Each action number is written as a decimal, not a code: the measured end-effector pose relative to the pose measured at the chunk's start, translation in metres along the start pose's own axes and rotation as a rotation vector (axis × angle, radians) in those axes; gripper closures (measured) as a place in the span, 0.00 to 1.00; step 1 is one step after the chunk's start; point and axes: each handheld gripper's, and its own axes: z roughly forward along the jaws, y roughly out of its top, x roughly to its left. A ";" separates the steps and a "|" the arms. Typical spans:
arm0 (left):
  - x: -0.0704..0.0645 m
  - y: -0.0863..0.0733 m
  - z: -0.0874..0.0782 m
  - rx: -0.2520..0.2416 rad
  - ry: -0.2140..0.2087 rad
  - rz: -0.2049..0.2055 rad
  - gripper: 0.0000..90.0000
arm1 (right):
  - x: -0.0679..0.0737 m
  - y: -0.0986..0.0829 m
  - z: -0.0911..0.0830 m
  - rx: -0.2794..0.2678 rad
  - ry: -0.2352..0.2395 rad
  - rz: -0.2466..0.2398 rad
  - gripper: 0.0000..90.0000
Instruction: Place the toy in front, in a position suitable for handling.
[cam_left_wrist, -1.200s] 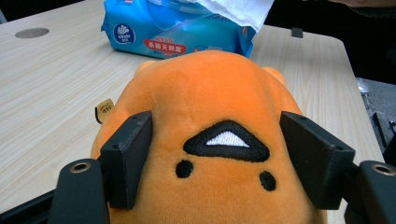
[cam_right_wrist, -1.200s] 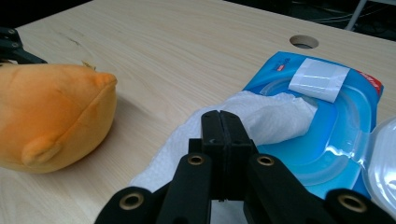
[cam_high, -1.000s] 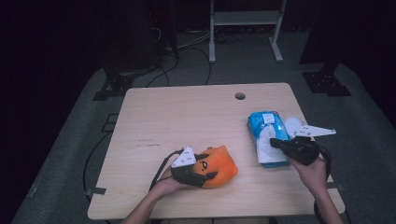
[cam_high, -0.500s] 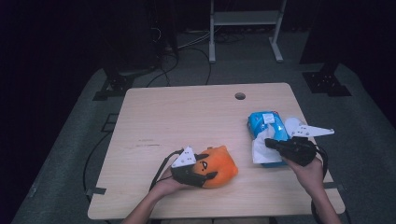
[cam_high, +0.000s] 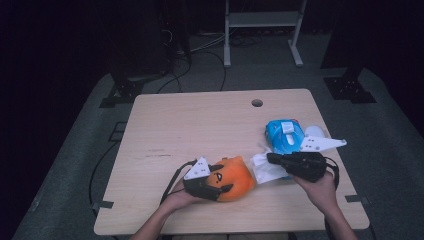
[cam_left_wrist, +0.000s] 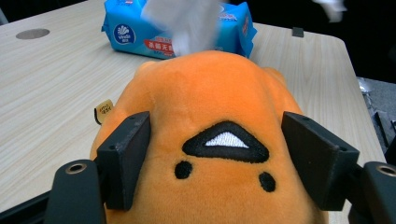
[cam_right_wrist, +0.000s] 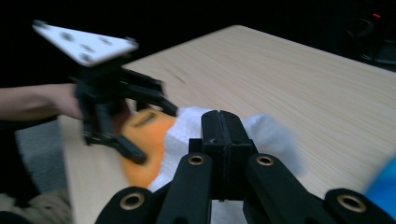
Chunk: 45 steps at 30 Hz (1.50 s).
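Tissue (cam_high: 264, 167) is pinched in right hand-held gripper (cam_high: 272, 159), touching orange plush toy (cam_high: 232, 178) clamped by left hand-held gripper (cam_high: 220, 179); blue wipes pack (cam_high: 284, 135) lies just behind on the surface (cam_high: 190, 125).

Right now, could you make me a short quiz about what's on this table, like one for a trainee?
1. True or false: the left gripper has its jaws around the orange plush toy.
2. What does the right gripper pinch?
A. a cable
B. a white wipe
C. a spoon
3. Fill in: the blue wipes pack lies on the wooden ____.

Key:
1. True. The left gripper view shows a jaw on each side of the toy.
2. B. Its jaws are shut on the wipe, which hangs between the pack and the toy.
3. table
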 end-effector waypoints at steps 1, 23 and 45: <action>0.000 0.000 0.000 0.000 -0.001 0.002 0.28 | 0.012 0.007 0.003 -0.007 0.034 -0.026 0.99; -0.001 0.001 0.000 0.002 -0.008 0.017 0.26 | 0.014 -0.002 0.081 0.150 0.120 -0.027 0.98; -0.003 0.002 0.001 0.012 -0.012 0.049 0.25 | 0.013 -0.006 0.116 0.178 0.118 -0.029 0.77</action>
